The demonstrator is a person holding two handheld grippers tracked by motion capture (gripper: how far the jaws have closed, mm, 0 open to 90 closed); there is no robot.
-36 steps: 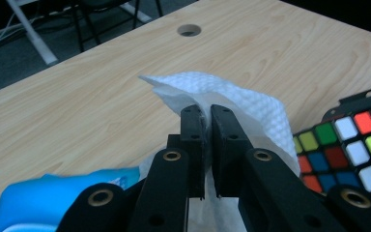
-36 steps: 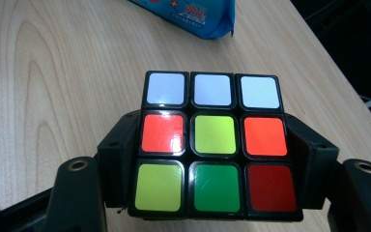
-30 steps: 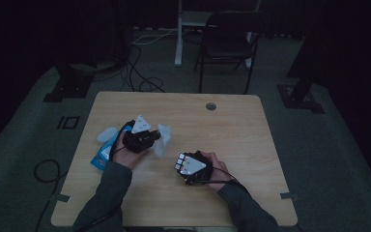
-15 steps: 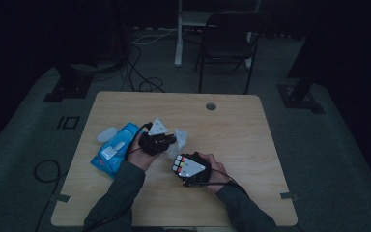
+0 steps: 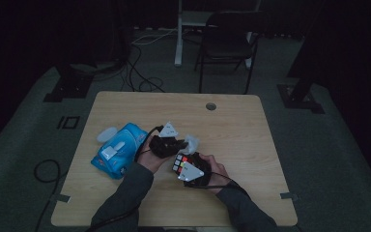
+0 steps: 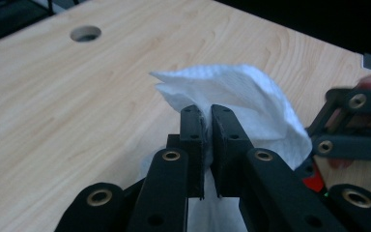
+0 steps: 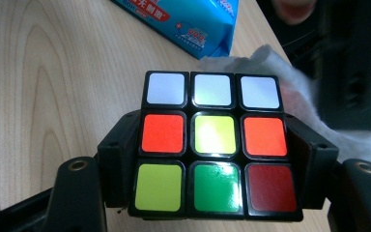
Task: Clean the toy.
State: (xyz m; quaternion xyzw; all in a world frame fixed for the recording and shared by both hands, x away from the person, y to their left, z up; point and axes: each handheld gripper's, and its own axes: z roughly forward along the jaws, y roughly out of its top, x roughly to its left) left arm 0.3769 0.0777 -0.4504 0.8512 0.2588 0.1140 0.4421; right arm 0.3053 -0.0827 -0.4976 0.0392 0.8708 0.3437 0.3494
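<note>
While print on blue pack (image 7: pixel 183 21) stays illegible | left jaws pinch tissue (image 6: pixel 241 96) | right jaws clamp cube (image 7: pixel 212 140)

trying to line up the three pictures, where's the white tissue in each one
High view: the white tissue is mid-table, at the tip of the left hand-held gripper, just above the puzzle cube.
Left gripper view: centre, pinched between the jaws.
Right gripper view: right edge, behind the cube.
Shared landmark: the blue wipes pack.
</note>
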